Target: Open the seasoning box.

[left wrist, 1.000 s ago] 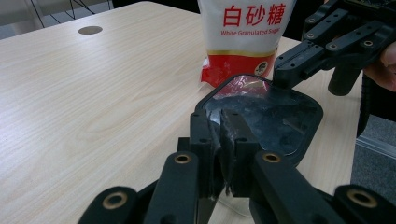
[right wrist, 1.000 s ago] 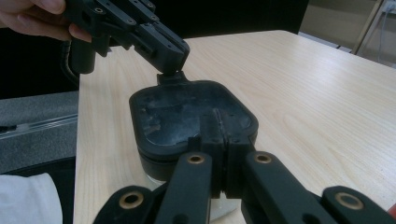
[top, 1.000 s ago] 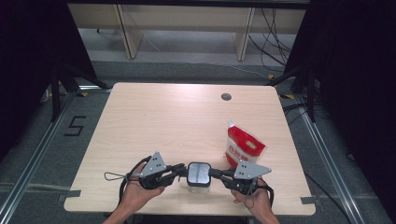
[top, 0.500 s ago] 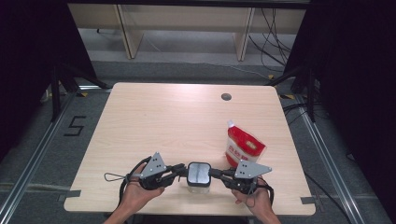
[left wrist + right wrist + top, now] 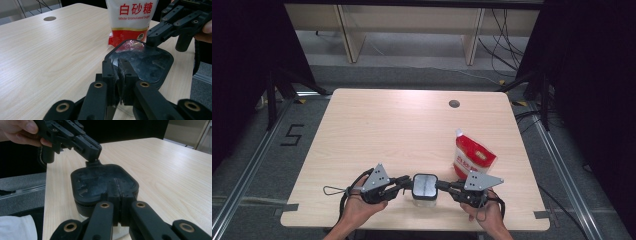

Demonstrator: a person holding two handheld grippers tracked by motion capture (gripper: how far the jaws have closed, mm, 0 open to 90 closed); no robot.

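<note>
1. A small clear container with a black lid [image 5: 424,185] was seen standing at the near edge of the bench [image 5: 377,130], between the two grippers.
2. The left gripper [image 5: 404,183] was seen with its jaws closed on a tab at the lid's left edge; the right gripper [image 5: 443,185] was likewise closed on the opposite edge.
3. The step in hand was judged to be freeing the lid. An even, upward pull from both sides was thought best, since the light container would likely lift or tip otherwise.
4. A red-and-white bag of white granulated sugar [image 5: 472,157] was noted just beside the right gripper, near enough to be knocked.
5. A round cable hole [image 5: 454,104] was noted near the far edge, well apart.
</note>
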